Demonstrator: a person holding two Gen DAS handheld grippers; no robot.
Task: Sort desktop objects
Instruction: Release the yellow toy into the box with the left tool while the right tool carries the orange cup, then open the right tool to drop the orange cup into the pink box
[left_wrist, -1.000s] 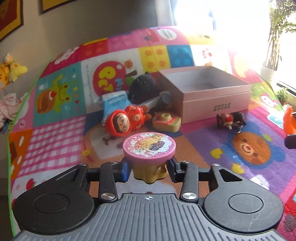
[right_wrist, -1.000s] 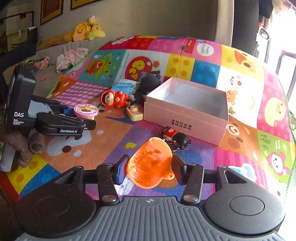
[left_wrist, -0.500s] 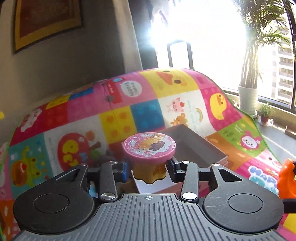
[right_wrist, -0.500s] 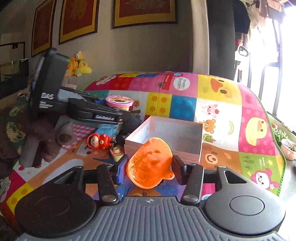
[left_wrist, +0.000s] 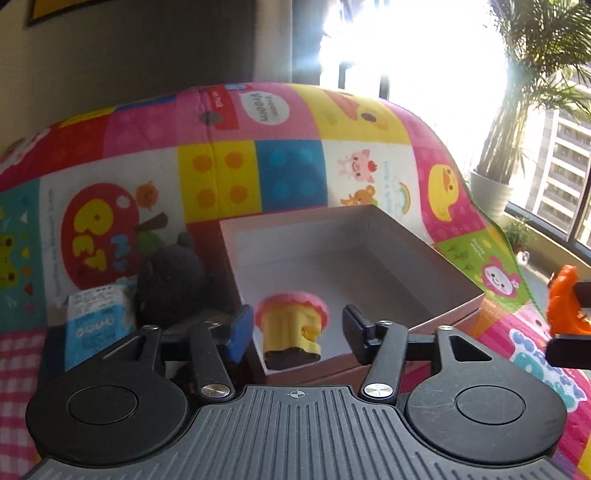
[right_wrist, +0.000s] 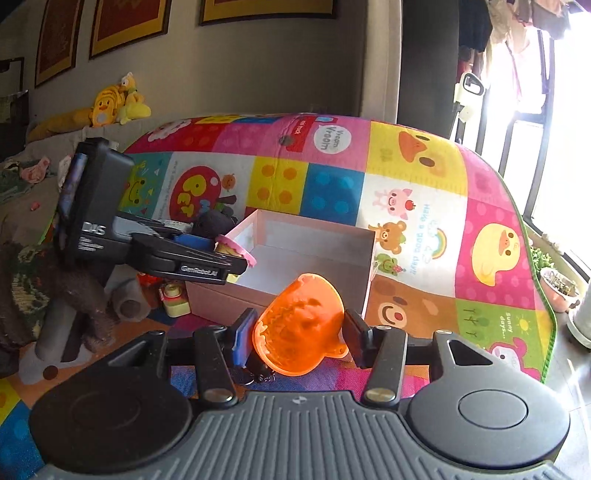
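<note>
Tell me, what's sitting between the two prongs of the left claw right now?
A pink-topped yellow toy, dropping free as the left claw opens over the pink box. The left wrist view shows it.

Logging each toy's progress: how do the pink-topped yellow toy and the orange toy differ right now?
The pink-topped yellow toy is free between the opening left gripper jaws, tipped over the pink box. The orange toy is clamped in the right gripper, short of the box. Both are small plastic toys.
</note>
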